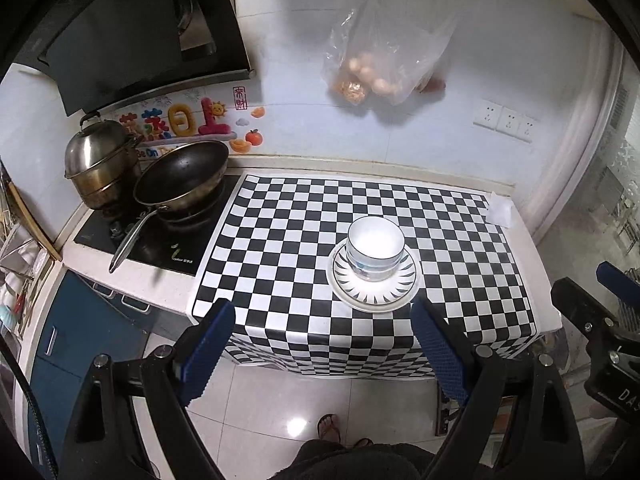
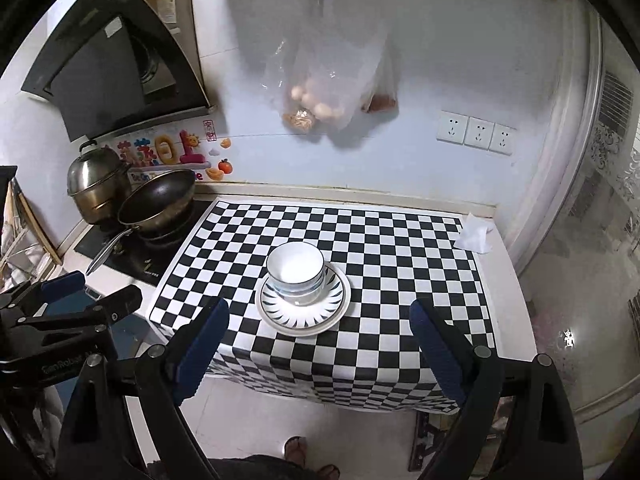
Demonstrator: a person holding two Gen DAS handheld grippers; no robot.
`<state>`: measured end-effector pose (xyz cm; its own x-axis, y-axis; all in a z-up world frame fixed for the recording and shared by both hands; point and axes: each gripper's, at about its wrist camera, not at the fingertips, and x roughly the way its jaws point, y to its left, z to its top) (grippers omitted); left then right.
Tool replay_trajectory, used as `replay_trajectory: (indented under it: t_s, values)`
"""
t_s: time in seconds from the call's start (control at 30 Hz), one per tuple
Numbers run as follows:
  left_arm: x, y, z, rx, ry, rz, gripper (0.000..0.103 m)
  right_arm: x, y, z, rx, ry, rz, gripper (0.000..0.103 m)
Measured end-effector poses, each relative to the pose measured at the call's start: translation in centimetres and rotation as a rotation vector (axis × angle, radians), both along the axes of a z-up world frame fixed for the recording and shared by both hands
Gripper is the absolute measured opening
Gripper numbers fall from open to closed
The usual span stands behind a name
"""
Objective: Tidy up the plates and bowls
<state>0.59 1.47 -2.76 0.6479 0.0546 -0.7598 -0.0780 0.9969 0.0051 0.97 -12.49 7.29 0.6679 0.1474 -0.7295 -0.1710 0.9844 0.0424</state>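
Observation:
White bowls [image 1: 375, 249] [image 2: 296, 273] sit nested in a stack on top of stacked plates [image 1: 373, 291] [image 2: 303, 316], whose upper plate has a black ray pattern. The stack stands on the checkered cloth [image 1: 280, 248] [image 2: 392, 256] covering the counter. My left gripper [image 1: 320, 324] hangs open, back from the counter's front edge, with nothing between its blue pads. My right gripper [image 2: 320, 326] is also open and empty, likewise held off the front edge. Each gripper shows at the side of the other's view, the right gripper [image 1: 592, 300] and the left gripper [image 2: 84, 292].
A black wok [image 1: 180, 176] [image 2: 158, 196] and a steel pot [image 1: 100, 160] [image 2: 96, 184] stand on the cooktop at left under a range hood [image 1: 132, 32]. A plastic bag of eggs [image 1: 380, 64] [image 2: 320, 92] hangs on the wall. A tissue [image 2: 476, 236] lies at the counter's right end. A person's sandalled feet [image 1: 330, 428] are on the floor below.

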Motion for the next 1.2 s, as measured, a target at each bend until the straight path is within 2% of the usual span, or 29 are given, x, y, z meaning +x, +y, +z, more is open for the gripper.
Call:
replay_trajectory:
  t_s: [0.13, 0.57, 1.2]
  values:
    - [-1.5, -0.6, 0.7, -0.002, -0.021, -0.009, 0.09, -1.0, -0.7, 0.5, -0.001, -0.011, -0.006, 0.094]
    - [-3.0, -1.5, 1.7, 0.003, -0.057, -0.008, 0.09, -2.3, -2.2, 1.8, 0.005, -0.049, -0.022, 0.094]
    - [-4.0, -1.8, 1.5, -0.005, -0.047, -0.007, 0.09, -3.2, -2.8, 1.7, 0.01, -0.038, -0.025, 0.094]
